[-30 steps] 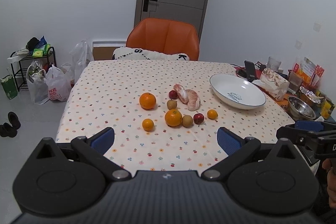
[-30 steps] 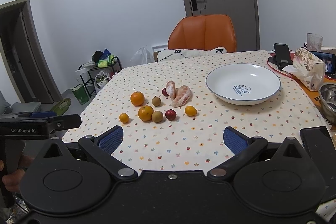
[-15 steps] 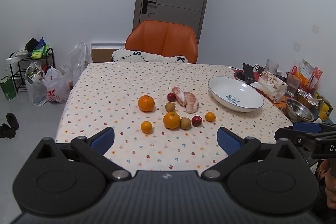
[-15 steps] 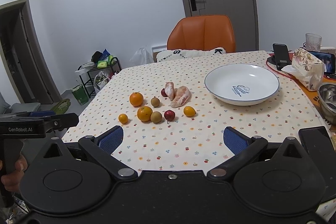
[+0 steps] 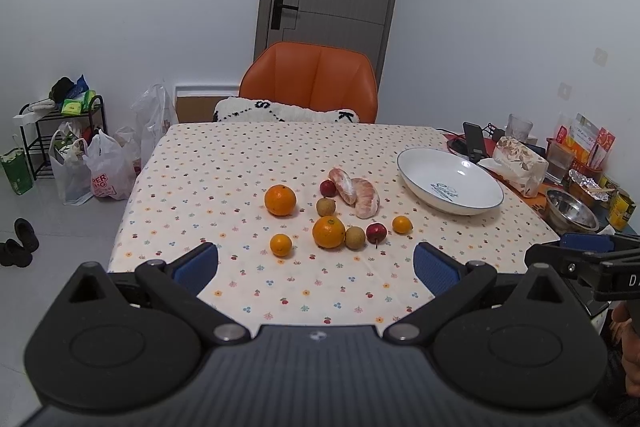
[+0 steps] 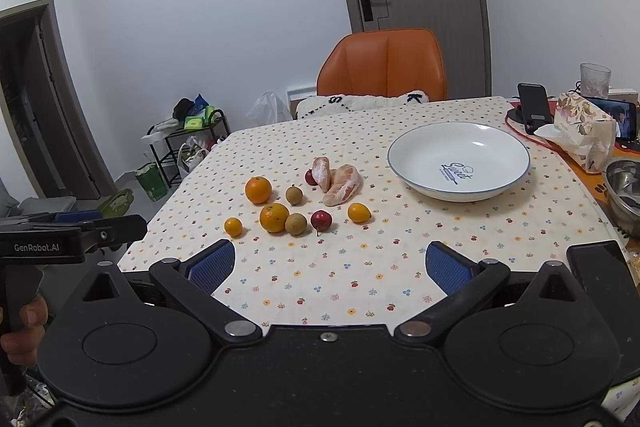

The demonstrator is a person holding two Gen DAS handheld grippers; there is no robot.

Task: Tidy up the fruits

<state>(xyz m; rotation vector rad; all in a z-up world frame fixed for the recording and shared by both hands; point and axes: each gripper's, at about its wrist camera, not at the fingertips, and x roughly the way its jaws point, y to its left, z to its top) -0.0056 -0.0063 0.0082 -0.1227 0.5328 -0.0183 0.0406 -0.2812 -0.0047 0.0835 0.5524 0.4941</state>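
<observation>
Fruits (image 5: 336,213) scattered mid-frame, left view; our left gripper (image 5: 316,267) spread wide, empty. Right view: white bowl (image 6: 516,143) upper right, bare; our right gripper (image 6: 330,267) likewise released. We judge sorting unstarted; next, reach nearest fruit.

Evenly lit from overhead, soft indoor light, neither dim nor harsh. Short, faint shadows under the fruit, falling toward roughly 5 o'clock in the left wrist view. Small white glare spots on the inner wall of the white bowl (image 6: 516,163) at about 1 o'clock (same highlights in the other view (image 5: 412,183)). Strong fisheye bending toward the borders: door frame (image 6: 482,7) and walls bowed, black vignette in the corners. Sharp through the centre of the tablecloth (image 5: 224,163), no motion blur. Softer detail toward 3 o'clock, small labels there unreadable. Dull sheen only on the matte black gripper bodies at 6 o'clock
</observation>
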